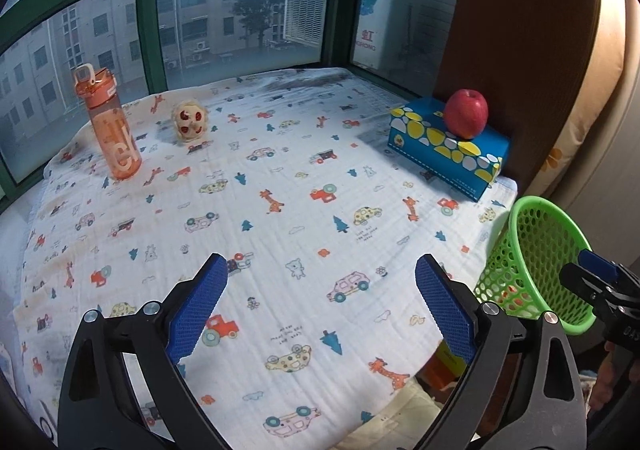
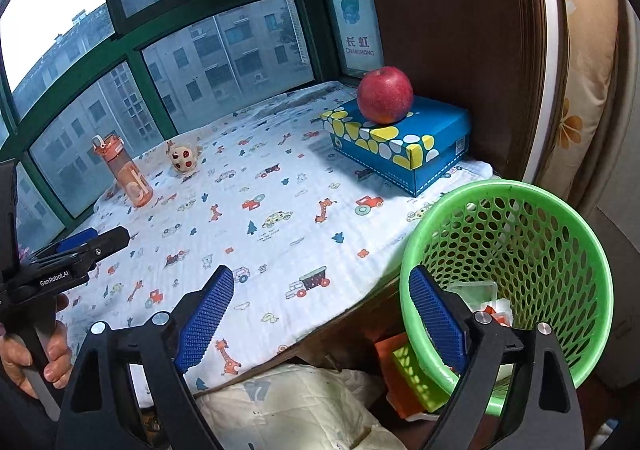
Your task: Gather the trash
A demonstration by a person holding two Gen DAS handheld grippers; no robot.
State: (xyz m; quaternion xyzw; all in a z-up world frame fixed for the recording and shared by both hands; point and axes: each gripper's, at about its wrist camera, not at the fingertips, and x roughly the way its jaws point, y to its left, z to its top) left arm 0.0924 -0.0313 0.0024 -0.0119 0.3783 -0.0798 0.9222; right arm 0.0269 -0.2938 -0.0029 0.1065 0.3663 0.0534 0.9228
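My left gripper [image 1: 320, 306] stands open over the near part of the white printed cloth [image 1: 280, 177], with nothing between its blue pads. My right gripper [image 2: 322, 320] is open and empty too, at the cloth's front right edge; its right finger overlaps the rim of the green mesh basket [image 2: 532, 250]. A clear plastic piece [image 2: 478, 292] and orange-and-white scraps [image 2: 498, 310] lie in the basket. A small cream thing with red spots [image 1: 190, 121] lies far back on the cloth. In each view the other gripper shows at the edge: the right gripper [image 1: 584, 270], the left gripper [image 2: 96, 242].
An orange water bottle [image 1: 110, 125] stands at the back left by the window. A red apple [image 1: 466, 113] rests on a blue tissue box [image 1: 448, 153] at the back right, against a brown panel. Pale bedding [image 2: 300, 410] and orange and green boxes [image 2: 404, 370] lie below the front edge.
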